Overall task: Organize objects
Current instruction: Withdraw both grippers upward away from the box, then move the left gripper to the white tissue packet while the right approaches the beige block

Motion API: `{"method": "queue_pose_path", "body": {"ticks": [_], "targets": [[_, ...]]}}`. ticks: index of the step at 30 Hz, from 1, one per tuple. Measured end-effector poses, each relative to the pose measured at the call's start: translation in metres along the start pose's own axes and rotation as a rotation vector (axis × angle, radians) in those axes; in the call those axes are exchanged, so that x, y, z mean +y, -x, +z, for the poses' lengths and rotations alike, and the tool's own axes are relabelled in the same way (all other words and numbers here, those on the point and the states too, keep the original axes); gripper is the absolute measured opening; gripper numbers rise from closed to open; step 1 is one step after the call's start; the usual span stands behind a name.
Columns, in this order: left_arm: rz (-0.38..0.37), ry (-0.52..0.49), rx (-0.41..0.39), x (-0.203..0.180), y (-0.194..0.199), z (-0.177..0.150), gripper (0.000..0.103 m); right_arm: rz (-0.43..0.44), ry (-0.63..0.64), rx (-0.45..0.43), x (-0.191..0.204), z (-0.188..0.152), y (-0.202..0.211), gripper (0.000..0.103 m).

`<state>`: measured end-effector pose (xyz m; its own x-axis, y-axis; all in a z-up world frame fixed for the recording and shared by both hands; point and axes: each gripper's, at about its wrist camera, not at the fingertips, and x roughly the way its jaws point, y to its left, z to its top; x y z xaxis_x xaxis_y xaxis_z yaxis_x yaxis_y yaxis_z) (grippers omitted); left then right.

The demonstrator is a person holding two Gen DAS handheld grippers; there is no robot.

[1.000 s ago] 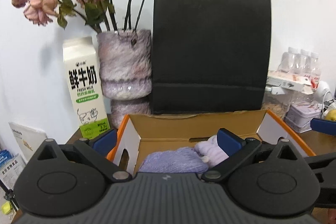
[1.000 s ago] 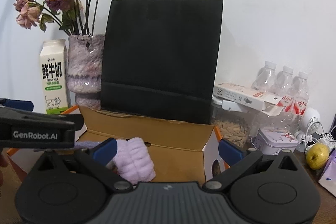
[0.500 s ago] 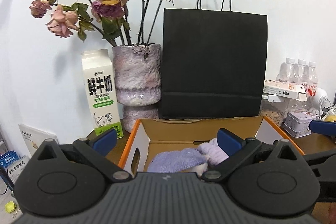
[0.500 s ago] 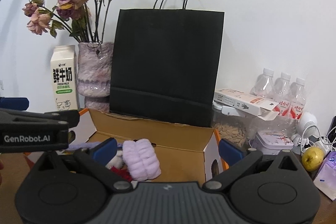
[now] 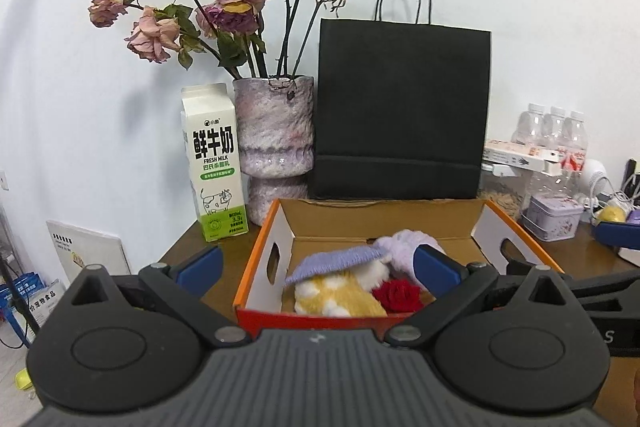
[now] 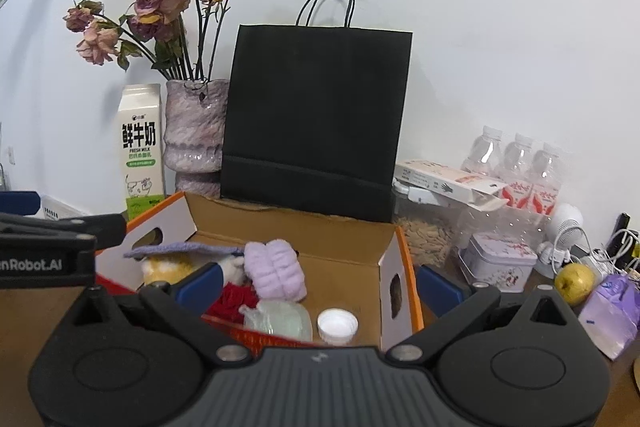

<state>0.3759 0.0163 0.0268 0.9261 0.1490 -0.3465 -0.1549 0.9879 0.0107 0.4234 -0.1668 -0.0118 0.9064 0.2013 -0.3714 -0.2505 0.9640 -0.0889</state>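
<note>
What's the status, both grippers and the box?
Left gripper open, empty, in front of the cardboard box. Right gripper open, empty, over the box's near edge. Box holds soft knitted items and a white cap. Nothing in the way.

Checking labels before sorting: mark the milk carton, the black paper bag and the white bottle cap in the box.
milk carton (image 5: pixel 214 163), left wrist view, on its printed front face.
black paper bag (image 6: pixel 320 115), right wrist view, middle of its front panel.
white bottle cap (image 6: pixel 337 324), right wrist view, on its top inside the box.
</note>
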Motion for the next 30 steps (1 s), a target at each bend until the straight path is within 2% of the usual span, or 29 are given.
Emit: {"method": "queue_pose_path", "body": {"ticks": [14,24,30], "targets": [[-0.045,-0.013,0.017,-0.015,0.067,-0.021,0.103,0.001,-0.019,0.027,-0.005,-0.020,0.054,0.103],[-0.048,-0.020,0.016,-0.018,0.111,-0.031,0.103,-0.020,0.005,0.045,0.000,-0.037,0.091,0.103],[-0.034,-0.017,0.013,-0.020,0.137,-0.036,0.103,-0.004,0.006,0.041,0.002,-0.048,0.117,0.103]]}}
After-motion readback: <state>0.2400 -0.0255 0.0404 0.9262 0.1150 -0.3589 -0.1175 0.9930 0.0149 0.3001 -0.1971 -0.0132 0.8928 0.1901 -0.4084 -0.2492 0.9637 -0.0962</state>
